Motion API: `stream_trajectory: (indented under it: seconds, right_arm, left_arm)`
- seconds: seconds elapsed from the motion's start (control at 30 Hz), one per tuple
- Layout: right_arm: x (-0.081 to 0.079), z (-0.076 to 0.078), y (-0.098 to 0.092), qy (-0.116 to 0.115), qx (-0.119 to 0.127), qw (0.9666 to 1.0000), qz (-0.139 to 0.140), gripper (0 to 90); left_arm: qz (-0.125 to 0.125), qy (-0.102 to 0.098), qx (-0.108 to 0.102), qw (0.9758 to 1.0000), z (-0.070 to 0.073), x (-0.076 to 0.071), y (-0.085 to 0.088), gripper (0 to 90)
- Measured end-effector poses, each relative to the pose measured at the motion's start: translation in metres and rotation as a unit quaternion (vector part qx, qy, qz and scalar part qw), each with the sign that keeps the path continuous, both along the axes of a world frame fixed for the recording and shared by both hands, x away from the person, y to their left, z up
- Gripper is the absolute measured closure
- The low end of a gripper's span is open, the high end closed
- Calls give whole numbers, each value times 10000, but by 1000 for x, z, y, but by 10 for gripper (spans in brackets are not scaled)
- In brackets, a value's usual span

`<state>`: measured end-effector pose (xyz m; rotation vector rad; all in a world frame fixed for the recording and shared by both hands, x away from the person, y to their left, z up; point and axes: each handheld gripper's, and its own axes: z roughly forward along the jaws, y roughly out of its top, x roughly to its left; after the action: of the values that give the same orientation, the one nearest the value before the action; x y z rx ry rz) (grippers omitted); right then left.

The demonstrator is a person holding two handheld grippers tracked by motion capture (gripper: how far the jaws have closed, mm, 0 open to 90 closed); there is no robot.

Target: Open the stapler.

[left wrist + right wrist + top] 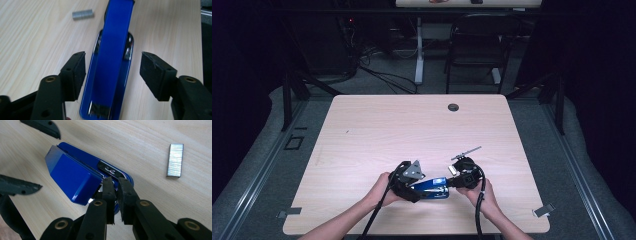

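A blue stapler (432, 187) lies on the wooden table (412, 125) near its front edge, between my two grippers. My left gripper (414, 187) is open; in the left gripper view its pads (75, 75) stand apart on either side of the stapler's (112, 50) rear end without touching it. My right gripper (116, 182) is shut at the other end, its tips pinched on the chrome front under the stapler's (72, 175) blue top. A strip of staples (175, 160) lies loose on the wood beside the stapler, seen too as the staples (83, 14) in the left gripper view.
A round cable hole (453, 107) sits at the table's far edge. Behind the table stand a black chair (474, 45) and the white leg of another desk (418, 50), with cables on the floor. Bare wood stretches across the table's far half.
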<state>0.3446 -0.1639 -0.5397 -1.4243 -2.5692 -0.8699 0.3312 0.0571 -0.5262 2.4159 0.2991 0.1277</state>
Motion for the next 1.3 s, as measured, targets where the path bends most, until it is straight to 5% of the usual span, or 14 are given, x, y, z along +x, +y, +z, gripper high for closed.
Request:
stream_trajectory:
  seconds: [0.2, 0.43, 0.5, 0.77, 1.3]
  right_arm:
    - [0, -1, 0, -10, 97, 9999, -60, 850]
    - [0, -1, 0, 2, 114, 9999, -64, 850]
    - [-1, -2, 0, -3, 137, 9999, -95, 849]
    - [-1, -1, 0, 26, 119, 9999, -97, 853]
    - [-1, -2, -1, 80, 172, 9997, -136, 853]
  left_arm:
    - [-139, 34, 63, 9999, 3, 5, -30, 373]
    - [-263, -109, 347, 9990, -2, 6, -47, 551]
    - [-302, -166, 331, 9989, 0, 7, -45, 618]
    - [-585, -373, 246, 9973, 8, 8, -34, 651]
    - [-305, -618, -387, 9969, 29, -5, 26, 646]
